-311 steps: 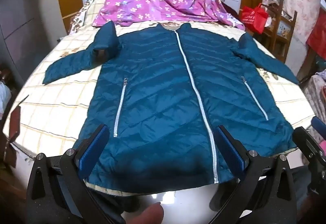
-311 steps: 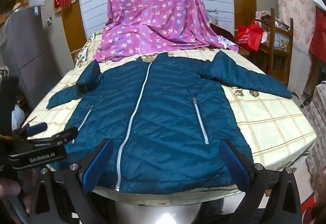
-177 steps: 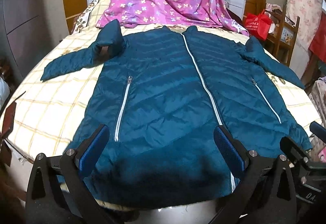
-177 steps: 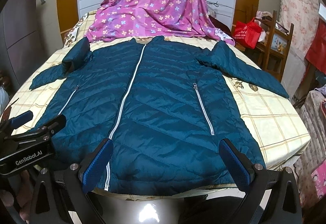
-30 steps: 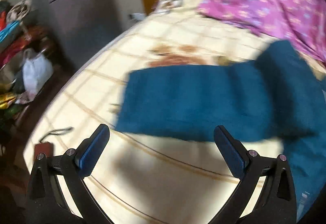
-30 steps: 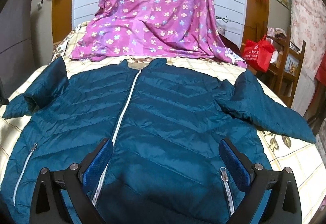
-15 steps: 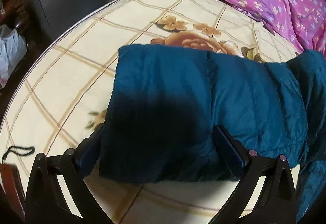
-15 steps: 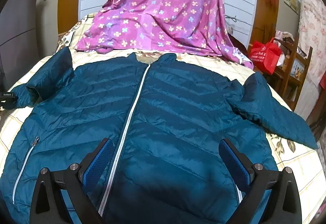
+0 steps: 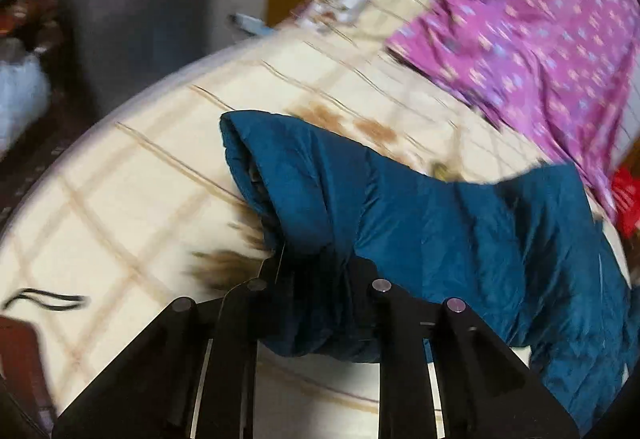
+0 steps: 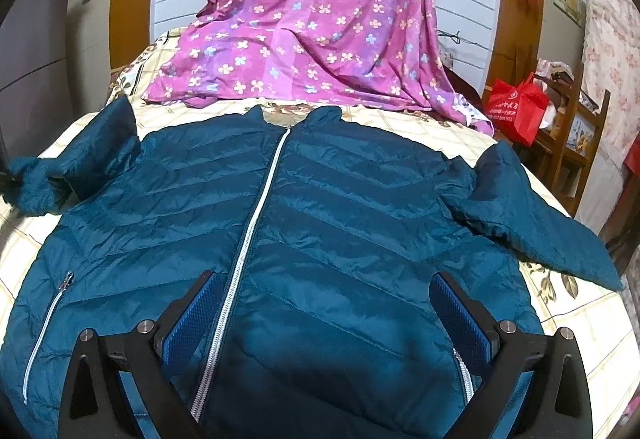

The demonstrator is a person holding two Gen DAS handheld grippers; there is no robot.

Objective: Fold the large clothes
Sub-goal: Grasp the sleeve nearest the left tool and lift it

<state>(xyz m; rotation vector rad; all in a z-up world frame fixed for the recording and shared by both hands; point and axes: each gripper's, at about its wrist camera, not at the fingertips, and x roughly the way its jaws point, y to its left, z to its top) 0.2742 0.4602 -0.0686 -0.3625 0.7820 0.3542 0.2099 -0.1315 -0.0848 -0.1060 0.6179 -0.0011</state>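
A teal quilted jacket (image 10: 320,199) with a white front zipper (image 10: 256,219) lies face up on the checked bed sheet (image 9: 140,179). In the left wrist view its left sleeve (image 9: 400,207) rises off the sheet, cuff end bunched between the fingers of my left gripper (image 9: 316,267), whose jaws are closing on it. That same sleeve (image 10: 36,179) shows at the far left of the right wrist view. My right gripper (image 10: 326,303) stands open above the jacket's lower front, nothing between its blue pads (image 10: 192,315). The other sleeve (image 10: 540,215) lies spread out to the right.
A purple flowered cloth (image 10: 320,19) drapes over the head of the bed. A red bag (image 10: 516,111) and wooden chair (image 10: 576,143) stand at the right. A black cord (image 9: 44,299) and a dark red object (image 9: 16,351) lie near the bed's left edge.
The left gripper's wide jaws have come together on the sleeve's cuff and lifted it, turning the view to the right. The right gripper has stayed over the jacket.
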